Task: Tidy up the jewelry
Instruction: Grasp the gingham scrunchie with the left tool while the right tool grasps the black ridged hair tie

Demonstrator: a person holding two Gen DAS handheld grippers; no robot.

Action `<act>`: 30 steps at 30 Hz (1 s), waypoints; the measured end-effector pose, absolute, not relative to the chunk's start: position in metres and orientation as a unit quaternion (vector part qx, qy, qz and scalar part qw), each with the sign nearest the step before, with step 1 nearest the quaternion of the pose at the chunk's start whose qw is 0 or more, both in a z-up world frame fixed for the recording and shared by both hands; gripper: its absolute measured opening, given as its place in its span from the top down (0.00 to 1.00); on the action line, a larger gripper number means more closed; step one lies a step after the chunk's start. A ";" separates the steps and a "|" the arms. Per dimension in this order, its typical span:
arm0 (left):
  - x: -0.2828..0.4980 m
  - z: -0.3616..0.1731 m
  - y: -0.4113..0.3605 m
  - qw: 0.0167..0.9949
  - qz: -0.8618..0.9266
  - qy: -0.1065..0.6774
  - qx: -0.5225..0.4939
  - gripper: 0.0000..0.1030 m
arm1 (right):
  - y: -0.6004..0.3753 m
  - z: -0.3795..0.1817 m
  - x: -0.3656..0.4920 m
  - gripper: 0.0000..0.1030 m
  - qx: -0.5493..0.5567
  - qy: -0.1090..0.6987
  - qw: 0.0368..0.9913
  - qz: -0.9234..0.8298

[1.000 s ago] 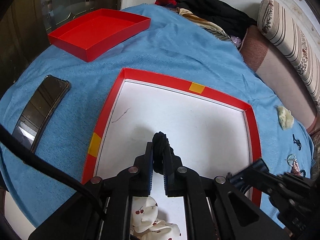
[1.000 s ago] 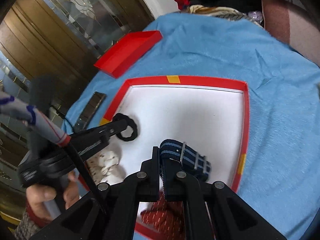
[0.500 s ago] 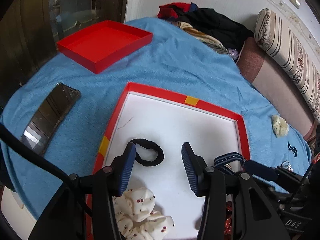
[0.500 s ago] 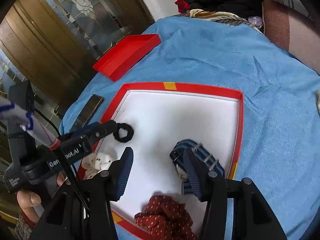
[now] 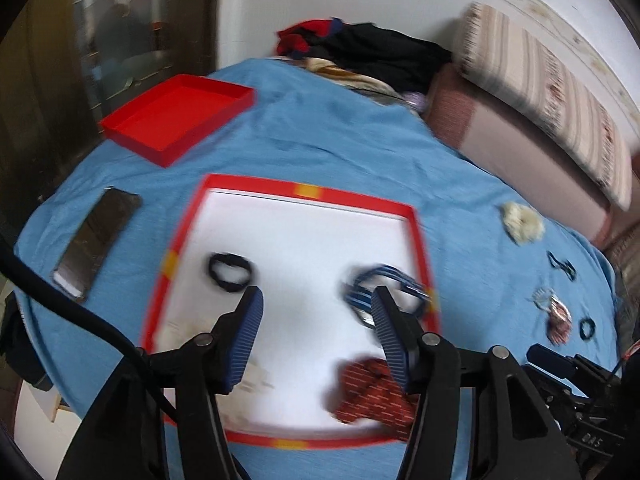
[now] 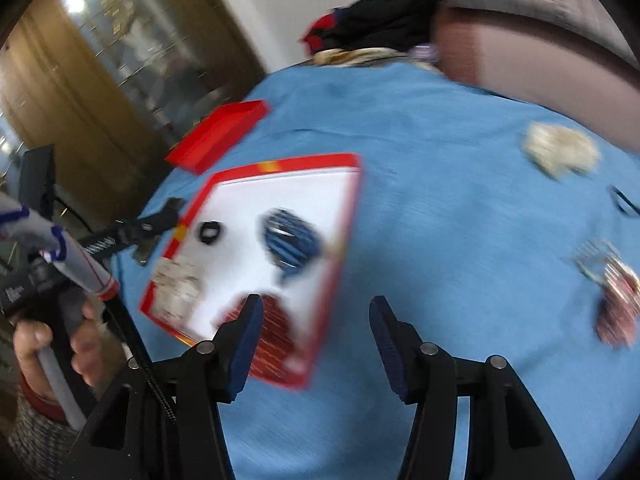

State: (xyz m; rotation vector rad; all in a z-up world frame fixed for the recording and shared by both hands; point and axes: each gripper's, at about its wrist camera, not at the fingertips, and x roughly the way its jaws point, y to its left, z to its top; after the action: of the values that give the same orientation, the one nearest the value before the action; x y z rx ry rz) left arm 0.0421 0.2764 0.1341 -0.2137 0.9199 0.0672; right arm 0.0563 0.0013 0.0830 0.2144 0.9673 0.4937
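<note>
Red-rimmed tray (image 5: 420, 240) collects the sorted pieces: black hair tie (image 5: 230, 277) at 9 o'clock, blue strap (image 5: 380, 284) at 3 o'clock. Left gripper (image 5: 316, 334) and right gripper (image 6: 314, 336) are both released, probably free for the loose pieces (image 6: 616, 296) on the blue cloth (image 6: 440, 200).

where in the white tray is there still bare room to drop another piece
The far half of the red-rimmed white tray is bare, behind the black hair tie and blue striped strap. A bare lane also runs between those two. The near edge is crowded: the white patterned scrunchie on the left, the red patterned scrunchie on the right.
</note>
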 end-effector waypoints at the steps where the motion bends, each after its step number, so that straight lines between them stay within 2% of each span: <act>1: 0.042 0.134 0.267 0.890 0.026 0.445 -0.098 0.46 | -0.018 0.079 0.048 0.42 0.108 0.461 0.853 0.218; 15: 0.056 0.097 0.044 0.855 -0.154 0.494 -0.032 0.46 | -0.259 0.043 -0.013 0.42 0.166 0.458 0.874 -0.002; 23: 0.080 0.062 -0.059 0.826 -0.221 0.519 -0.022 0.46 | -0.338 0.034 0.017 0.42 0.184 0.437 0.877 -0.076; 30: 0.103 0.037 -0.100 0.813 -0.236 0.532 -0.017 0.46 | -0.370 0.016 0.052 0.42 0.203 0.441 0.868 -0.105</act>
State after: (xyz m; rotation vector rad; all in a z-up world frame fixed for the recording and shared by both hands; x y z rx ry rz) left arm 0.1027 -0.0999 0.0370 -0.0355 1.1363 -0.5035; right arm 0.0522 -0.3698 0.0160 0.4252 0.9219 -0.2200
